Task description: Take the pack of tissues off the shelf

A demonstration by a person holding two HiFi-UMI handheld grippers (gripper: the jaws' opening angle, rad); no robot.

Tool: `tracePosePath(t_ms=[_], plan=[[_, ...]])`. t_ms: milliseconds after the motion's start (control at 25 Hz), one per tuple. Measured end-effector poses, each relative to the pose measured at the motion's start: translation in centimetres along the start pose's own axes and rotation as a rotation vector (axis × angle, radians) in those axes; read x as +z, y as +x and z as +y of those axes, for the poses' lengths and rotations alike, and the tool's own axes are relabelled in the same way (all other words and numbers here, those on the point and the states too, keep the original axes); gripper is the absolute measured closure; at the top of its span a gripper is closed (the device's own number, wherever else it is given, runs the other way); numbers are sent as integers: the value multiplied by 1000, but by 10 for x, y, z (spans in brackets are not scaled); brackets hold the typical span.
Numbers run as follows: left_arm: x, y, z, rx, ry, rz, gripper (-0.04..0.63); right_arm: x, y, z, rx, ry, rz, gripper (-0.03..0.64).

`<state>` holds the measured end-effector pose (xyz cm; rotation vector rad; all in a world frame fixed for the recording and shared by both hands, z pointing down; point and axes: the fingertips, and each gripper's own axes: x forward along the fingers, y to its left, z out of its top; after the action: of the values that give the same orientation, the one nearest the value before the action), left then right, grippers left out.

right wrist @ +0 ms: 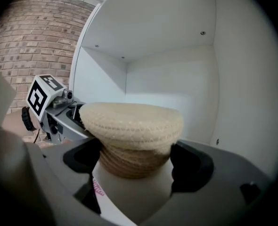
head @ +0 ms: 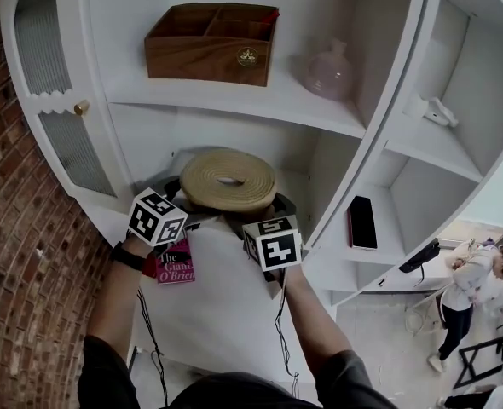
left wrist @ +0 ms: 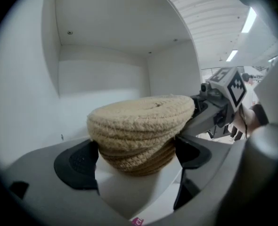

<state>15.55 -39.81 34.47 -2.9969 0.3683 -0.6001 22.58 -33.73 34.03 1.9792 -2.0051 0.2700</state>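
The round woven-rope tissue holder [head: 228,181] is seen standing upright on the white shelf [head: 226,313], in the lower open compartment and near its front edge. Its axis is set straight up and its lid is turned to the ceiling. Being round, it shows no long side, though the oval slot in the lid is laid across the shelf from left to right. It is flanked from the front by both tools. The left gripper [left wrist: 135,158] is held with its jaws spread wide, the holder's narrower lower body between the pads and the lid overhanging them, but nothing is gripped. The right gripper [right wrist: 136,163] is held wide apart too, the same lower body between its pads, and no hold is taken there either. A pink book [head: 176,265] is lying flat just left of the holder, under the left wrist. On the shelf above, a wooden organiser box [head: 211,43] and a pale pink vase [head: 330,72] are set apart. A dark flat slab [head: 361,221] is resting in the neighbouring bay to the right.
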Motion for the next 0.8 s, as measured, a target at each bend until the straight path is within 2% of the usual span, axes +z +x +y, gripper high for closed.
tracePosePath(t_ms=[280, 440, 800], plan=[[-6, -44, -22, 115, -37, -71, 95, -4, -23, 29, 88, -74, -45, 145], [-22, -75, -41, 175, -48, -89, 95, -12, -40, 57, 143, -118, -71, 146], [-68, -150, -77, 367, -48, -145, 95, -34, -74, 131, 250, -247, -190, 146]])
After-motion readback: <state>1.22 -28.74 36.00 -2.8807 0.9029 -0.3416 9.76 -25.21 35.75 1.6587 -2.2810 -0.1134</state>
